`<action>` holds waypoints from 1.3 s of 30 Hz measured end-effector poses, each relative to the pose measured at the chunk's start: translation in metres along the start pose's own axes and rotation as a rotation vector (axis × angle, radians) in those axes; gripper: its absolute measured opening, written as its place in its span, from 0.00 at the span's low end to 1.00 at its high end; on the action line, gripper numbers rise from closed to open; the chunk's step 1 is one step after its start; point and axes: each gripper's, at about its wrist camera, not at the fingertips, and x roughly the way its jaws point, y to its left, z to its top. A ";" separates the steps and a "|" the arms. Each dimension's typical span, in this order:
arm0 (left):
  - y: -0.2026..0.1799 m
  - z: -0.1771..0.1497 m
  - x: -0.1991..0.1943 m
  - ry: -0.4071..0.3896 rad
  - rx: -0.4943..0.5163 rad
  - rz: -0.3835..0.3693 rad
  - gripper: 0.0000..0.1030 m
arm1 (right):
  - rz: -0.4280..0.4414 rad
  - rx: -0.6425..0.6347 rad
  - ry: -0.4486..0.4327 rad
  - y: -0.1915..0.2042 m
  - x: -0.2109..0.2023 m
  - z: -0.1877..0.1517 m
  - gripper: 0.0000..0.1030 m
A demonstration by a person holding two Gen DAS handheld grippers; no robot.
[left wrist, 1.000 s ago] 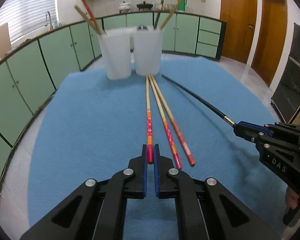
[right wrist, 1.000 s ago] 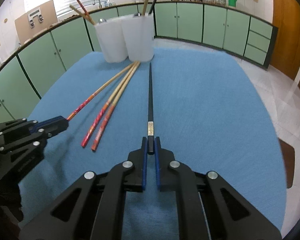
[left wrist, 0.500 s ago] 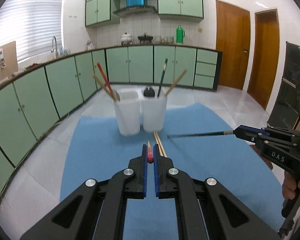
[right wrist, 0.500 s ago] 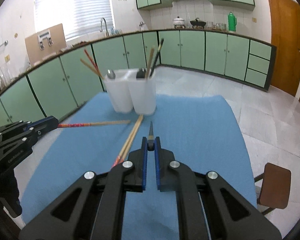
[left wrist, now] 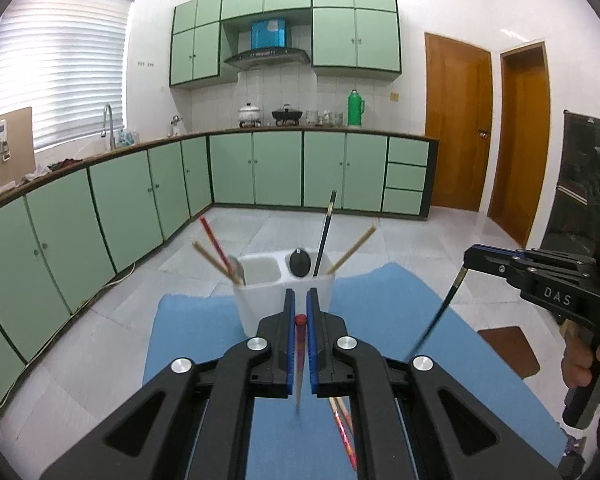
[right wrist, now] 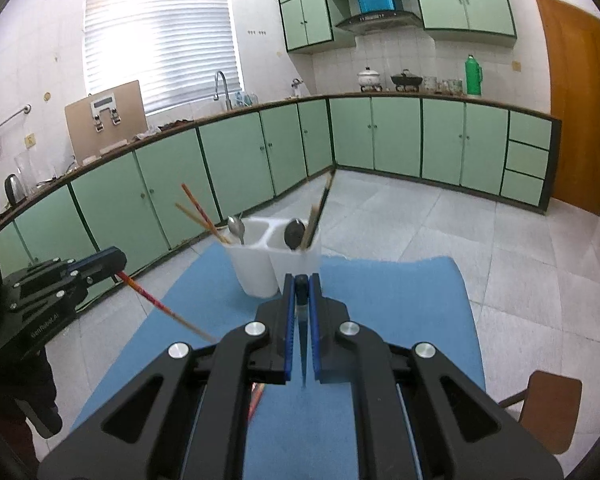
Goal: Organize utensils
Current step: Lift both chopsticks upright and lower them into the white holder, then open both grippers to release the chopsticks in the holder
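Pinching a red chopstick (left wrist: pixel 300 354), left jaws mirror right jaws gripping a black chopstick (right wrist: pixel 302 344).

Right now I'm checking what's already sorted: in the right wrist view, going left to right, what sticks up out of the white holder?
Red chopstick → silver spoon → black spoon → dark chopstick, all standing in the white holder.

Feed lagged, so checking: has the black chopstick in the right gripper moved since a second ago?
Yes. The black chopstick has lifted off the blue cloth mat; it hangs tip-down from the right gripper, level with the white plastic utensil holder.
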 end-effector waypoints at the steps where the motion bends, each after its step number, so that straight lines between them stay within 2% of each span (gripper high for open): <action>1: 0.001 0.004 0.000 -0.008 0.000 -0.003 0.05 | 0.007 -0.002 -0.004 0.001 0.000 0.005 0.06; 10: -0.001 0.037 -0.005 -0.084 0.023 -0.023 0.05 | 0.037 -0.059 -0.075 0.012 -0.010 0.048 0.06; 22: 0.002 0.104 0.005 -0.249 0.036 -0.025 0.05 | 0.065 -0.082 -0.213 0.015 -0.007 0.112 0.06; 27: 0.007 0.130 0.026 -0.305 0.047 -0.002 0.05 | 0.049 -0.083 -0.270 0.009 0.008 0.138 0.06; 32: 0.011 0.142 0.054 -0.340 0.065 0.027 0.05 | 0.030 -0.090 -0.288 0.004 0.035 0.154 0.06; 39: 0.021 0.133 0.104 -0.306 0.037 0.032 0.05 | 0.026 -0.086 -0.256 -0.001 0.086 0.154 0.06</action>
